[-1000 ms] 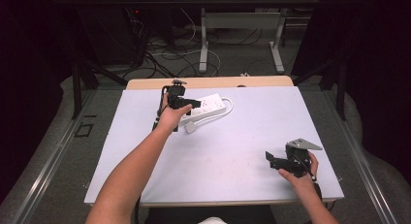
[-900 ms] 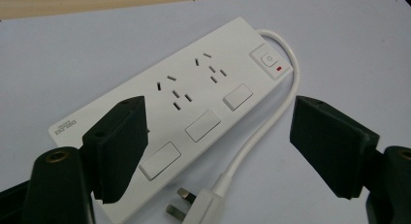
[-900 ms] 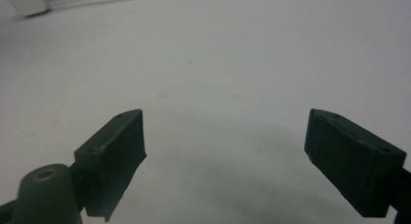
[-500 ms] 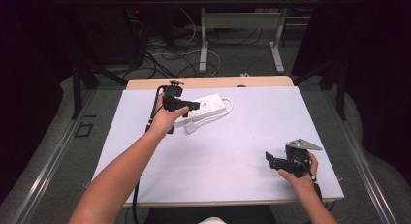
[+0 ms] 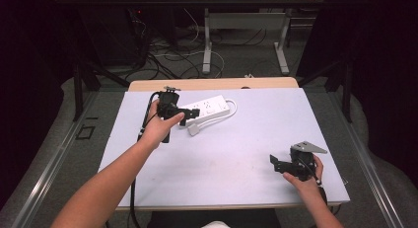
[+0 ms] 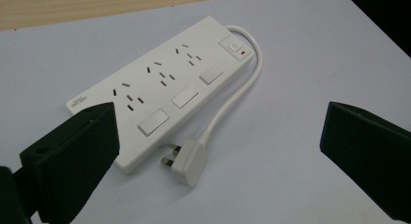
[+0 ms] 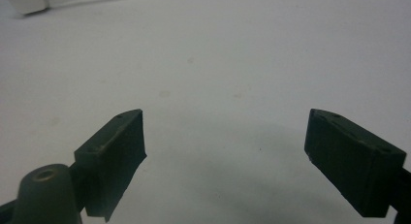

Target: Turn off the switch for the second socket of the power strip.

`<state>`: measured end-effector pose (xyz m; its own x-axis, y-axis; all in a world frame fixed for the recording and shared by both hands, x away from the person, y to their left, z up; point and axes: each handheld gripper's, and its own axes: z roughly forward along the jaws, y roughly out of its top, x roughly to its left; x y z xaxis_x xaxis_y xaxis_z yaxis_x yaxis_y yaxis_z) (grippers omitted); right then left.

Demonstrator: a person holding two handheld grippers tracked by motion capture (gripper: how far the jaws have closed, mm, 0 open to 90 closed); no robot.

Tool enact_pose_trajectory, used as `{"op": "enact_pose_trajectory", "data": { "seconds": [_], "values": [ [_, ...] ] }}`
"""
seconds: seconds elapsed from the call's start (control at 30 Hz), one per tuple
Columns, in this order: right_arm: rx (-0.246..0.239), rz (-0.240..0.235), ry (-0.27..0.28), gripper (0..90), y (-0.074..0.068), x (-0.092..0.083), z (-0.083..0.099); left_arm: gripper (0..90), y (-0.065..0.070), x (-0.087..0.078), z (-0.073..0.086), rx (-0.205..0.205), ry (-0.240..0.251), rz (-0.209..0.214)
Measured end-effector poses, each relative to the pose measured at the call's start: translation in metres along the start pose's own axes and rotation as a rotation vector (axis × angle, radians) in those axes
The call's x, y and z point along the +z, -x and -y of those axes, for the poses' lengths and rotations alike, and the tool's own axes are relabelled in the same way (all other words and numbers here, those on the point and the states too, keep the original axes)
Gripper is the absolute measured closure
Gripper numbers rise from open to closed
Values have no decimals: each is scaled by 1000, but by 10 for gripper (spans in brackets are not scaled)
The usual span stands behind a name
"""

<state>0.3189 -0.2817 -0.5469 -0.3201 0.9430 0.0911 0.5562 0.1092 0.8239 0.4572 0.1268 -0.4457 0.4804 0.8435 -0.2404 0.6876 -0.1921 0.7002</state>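
Just beyond the wide-open left gripper (image 6: pixel 218 151), white power strip (image 6: pixel 160 88) flat on table (image 6: pixel 315 49).

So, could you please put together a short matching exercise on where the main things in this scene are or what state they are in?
Things:
1. power strip
2. plug
3. left tongs
4. right tongs

Places or states:
A. open, low over the bare near right part of the table
B. lying loose on the table beside the strip, prongs bare
C. flat at the far side of the table, sockets up
D. open, held close to the strip

Pairs: 1-C, 2-B, 3-D, 4-A
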Motion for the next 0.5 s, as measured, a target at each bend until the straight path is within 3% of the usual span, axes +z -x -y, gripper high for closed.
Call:
{"op": "enact_pose_trajectory", "data": {
  "seconds": [0.5],
  "values": [
    [2,1,-2,138,-1,0,0,9,-5,-32,23,13,45,6]
  ]
}}
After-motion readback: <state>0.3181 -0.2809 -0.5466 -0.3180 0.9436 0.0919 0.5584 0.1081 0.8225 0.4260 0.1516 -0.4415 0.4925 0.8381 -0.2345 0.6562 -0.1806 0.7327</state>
